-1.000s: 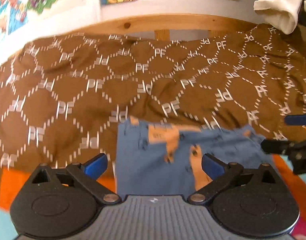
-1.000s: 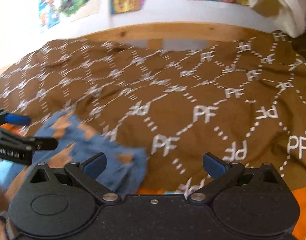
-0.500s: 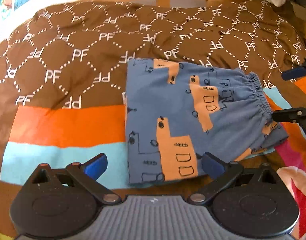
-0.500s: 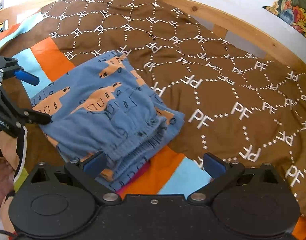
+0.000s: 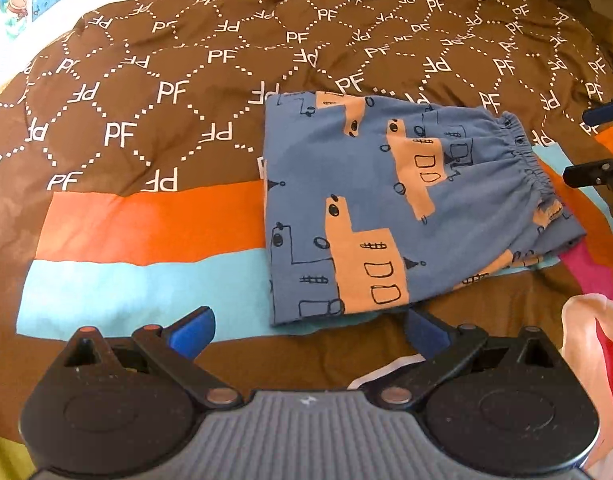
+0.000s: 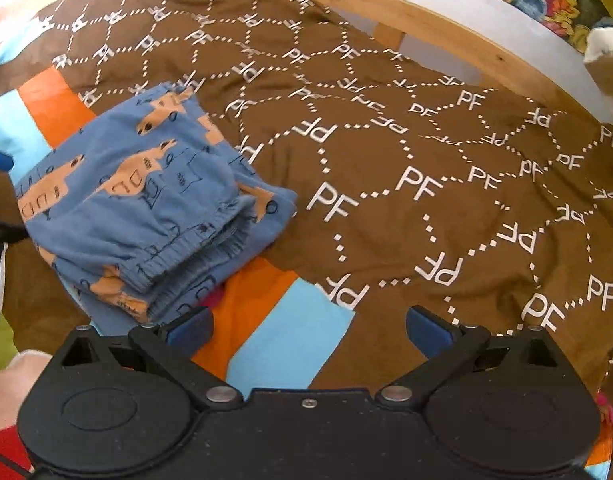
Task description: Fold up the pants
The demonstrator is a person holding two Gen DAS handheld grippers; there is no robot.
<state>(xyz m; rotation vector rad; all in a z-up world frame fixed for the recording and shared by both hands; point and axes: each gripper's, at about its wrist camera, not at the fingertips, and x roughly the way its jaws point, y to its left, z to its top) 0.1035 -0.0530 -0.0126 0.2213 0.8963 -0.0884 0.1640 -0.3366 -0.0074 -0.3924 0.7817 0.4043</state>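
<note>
– Where are the pants (image 5: 390, 204)?
– Folded compact on the bed (image 5: 146, 128), across its orange stripe (image 5: 146, 224).
– And the hand-held grippers?
– Left (image 5: 308, 330) and right (image 6: 308, 326) both spread, empty, just short of the pants.
– Step?
– Folding looks finished; next, perhaps smoothing the waistband (image 6: 194, 248).

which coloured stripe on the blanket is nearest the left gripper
The light blue stripe, just ahead of the left gripper; the orange stripe lies beyond it.
</note>
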